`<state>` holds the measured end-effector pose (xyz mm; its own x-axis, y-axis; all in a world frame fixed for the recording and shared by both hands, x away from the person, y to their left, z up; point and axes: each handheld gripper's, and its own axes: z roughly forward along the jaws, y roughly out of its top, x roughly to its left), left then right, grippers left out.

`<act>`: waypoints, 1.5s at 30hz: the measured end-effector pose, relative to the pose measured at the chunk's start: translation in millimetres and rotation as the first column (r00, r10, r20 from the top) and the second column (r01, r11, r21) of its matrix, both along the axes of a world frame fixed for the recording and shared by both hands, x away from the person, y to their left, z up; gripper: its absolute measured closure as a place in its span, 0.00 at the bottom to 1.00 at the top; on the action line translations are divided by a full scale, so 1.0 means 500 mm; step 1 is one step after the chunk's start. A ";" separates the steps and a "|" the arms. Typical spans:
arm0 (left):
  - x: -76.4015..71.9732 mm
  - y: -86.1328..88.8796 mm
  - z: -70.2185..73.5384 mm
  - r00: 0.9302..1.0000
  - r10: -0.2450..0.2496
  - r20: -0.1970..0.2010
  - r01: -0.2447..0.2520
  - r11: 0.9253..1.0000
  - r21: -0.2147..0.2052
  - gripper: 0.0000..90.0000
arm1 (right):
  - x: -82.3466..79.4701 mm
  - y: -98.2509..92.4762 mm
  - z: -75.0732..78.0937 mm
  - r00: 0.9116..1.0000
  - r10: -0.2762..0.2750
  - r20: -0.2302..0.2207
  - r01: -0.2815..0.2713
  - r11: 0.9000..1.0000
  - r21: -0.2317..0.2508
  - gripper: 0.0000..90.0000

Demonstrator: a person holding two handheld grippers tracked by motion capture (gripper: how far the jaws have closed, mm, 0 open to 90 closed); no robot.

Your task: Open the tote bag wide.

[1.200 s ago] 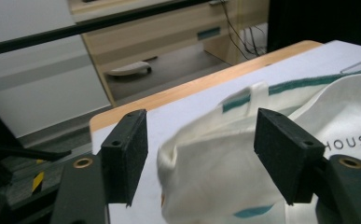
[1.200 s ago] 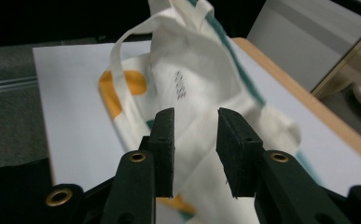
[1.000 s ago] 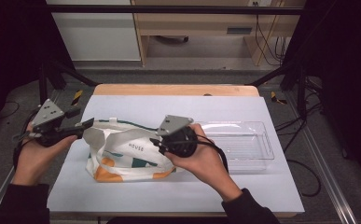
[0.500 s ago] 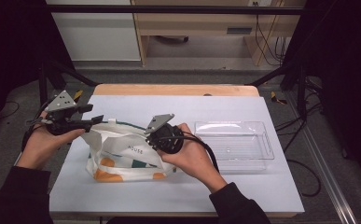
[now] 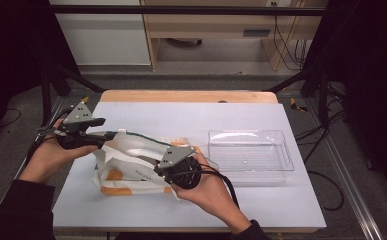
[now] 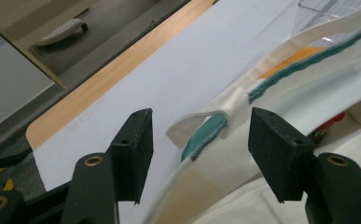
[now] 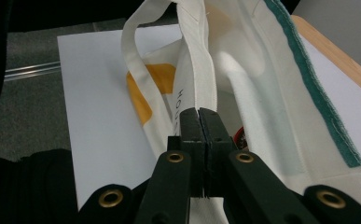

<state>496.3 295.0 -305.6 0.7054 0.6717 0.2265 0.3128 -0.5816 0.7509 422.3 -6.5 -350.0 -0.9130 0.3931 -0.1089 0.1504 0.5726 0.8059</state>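
Canvas bag (image 5: 131, 165) now spread wider, left tongs (image 6: 194, 154) apart astride its rim, right tongs (image 7: 200, 122) clamped on it.

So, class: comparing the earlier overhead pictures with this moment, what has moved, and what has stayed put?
The right gripper, shut on the tote bag, has slid left along the bag's near side. The left gripper, jaws open around the bag's rim, has lifted toward the table's far left. The clear plastic tray has not moved.
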 end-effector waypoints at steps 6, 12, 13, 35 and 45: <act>0.036 -0.012 -0.021 0.998 0.000 -0.062 0.002 1.000 0.029 0.50 | -0.003 -0.006 -0.012 1.000 0.023 -0.020 -0.022 0.999 0.032 1.00; 0.050 -0.044 -0.031 0.993 -0.005 -0.116 0.020 0.993 0.121 0.77 | -0.013 -0.004 -0.026 0.999 0.034 -0.025 -0.033 0.999 0.031 1.00; 0.054 -0.049 -0.032 0.992 0.009 -0.124 0.007 0.992 0.124 0.89 | -0.016 -0.001 -0.034 0.999 0.044 -0.031 -0.044 0.999 0.020 1.00; 0.129 -0.055 0.022 0.991 0.053 -0.121 -0.050 0.998 0.027 0.98 | -0.073 -0.002 -0.129 0.989 0.113 -0.095 -0.118 0.992 -0.043 1.00; 0.167 -0.055 -0.027 0.988 0.139 -0.062 -0.140 0.990 -0.026 0.99 | -0.081 -0.006 -0.159 0.987 0.110 -0.116 -0.116 0.992 -0.048 1.00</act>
